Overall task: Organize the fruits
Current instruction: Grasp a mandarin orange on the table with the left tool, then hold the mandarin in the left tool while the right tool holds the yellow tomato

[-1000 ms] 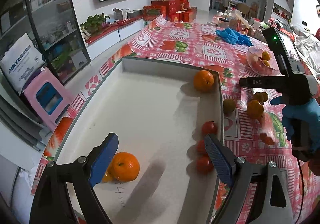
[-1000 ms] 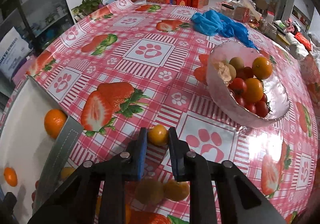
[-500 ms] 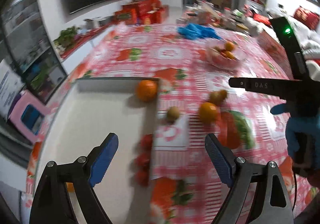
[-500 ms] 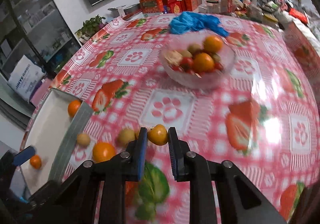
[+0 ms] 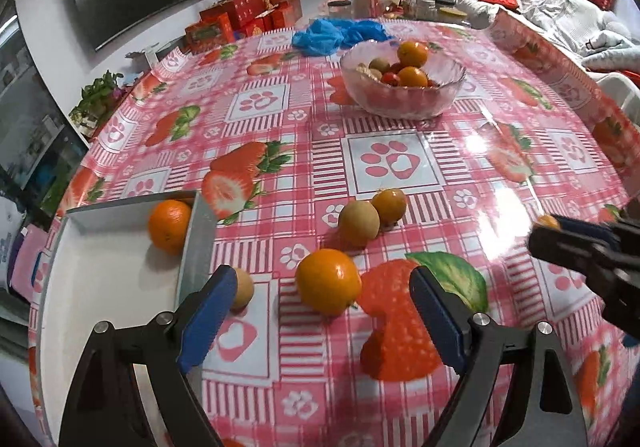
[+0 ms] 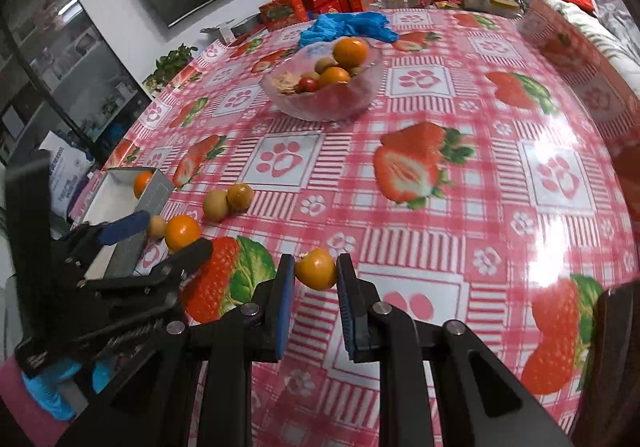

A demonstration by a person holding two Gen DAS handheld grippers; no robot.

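Right gripper [image 6: 316,273] is clamping a small orange fruit [image 6: 316,269] between its blue pads, carrying it clear of the tablecloth [image 6: 460,207]. We are reading the glass bowl [image 6: 368,87] as straight ahead and well apart, already holding oranges, tomatoes and brownish fruit.

Left gripper [image 5: 320,311] is hanging with jaws spread wide and nothing between the pads. The large orange [image 5: 328,281] is lying just ahead, inside the gap line. We are judging the left hand nearer to it. It is round, so no long axis matters.

White tray [image 5: 192,243] at left is holding one orange [image 5: 169,225]. A small brownish fruit [image 5: 242,289] is sitting against its outer wall. Two more fruits [image 5: 372,215] are touching, farther on.
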